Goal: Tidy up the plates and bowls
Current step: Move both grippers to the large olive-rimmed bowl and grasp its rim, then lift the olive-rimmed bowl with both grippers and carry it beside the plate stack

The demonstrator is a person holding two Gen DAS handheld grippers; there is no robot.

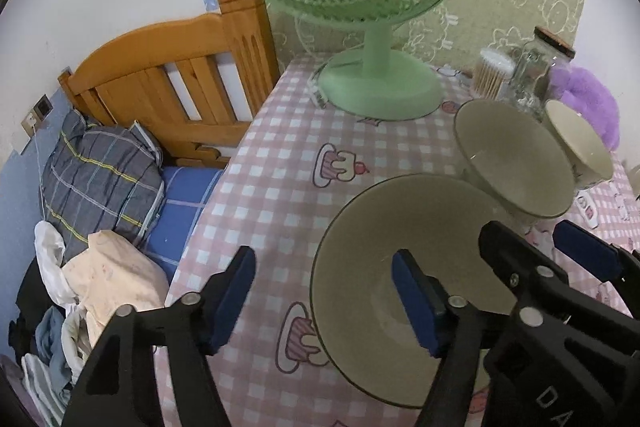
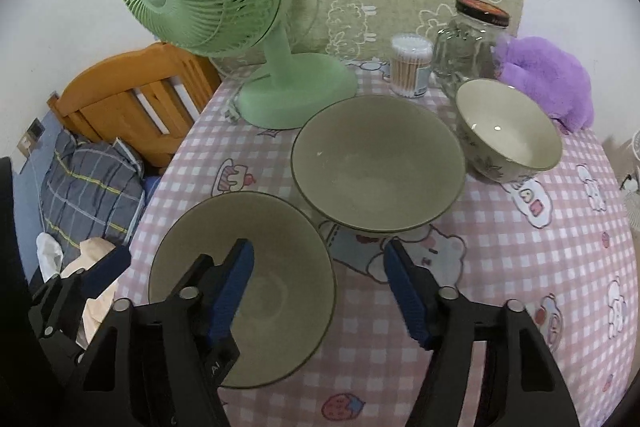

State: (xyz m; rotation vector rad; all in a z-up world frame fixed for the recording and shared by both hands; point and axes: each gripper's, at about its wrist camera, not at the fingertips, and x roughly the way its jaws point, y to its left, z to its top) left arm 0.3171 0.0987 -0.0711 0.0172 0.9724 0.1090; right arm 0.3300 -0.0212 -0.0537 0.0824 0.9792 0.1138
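In the left wrist view, a green fan (image 1: pixel 360 7) stood at the back of the table (image 1: pixel 280 187) with its pink checked cloth, and a wooden bed headboard (image 1: pixel 172 67) with a grey plaid pillow (image 1: pixel 96 179) was to the left. The left gripper (image 1: pixel 324 291) was released, its jaws straddling the left rim of the near bowl (image 1: pixel 380 267), one blue pad inside the bowl and one outside, neither pressing. The right gripper (image 1: pixel 532 247) crowded in from the right over the same bowl. In the right wrist view, the right gripper (image 2: pixel 320 287) was also released, its jaws set on both sides of the right rim of the near bowl (image 2: pixel 280 307). Behind it stood the middle bowl (image 2: pixel 378 163) and the cream bowl (image 2: pixel 508 131), all three empty. A jar (image 2: pixel 468 43), a tub of cotton swabs (image 2: pixel 410 67) and a purple plush toy (image 2: pixel 552 83) stood at the back.
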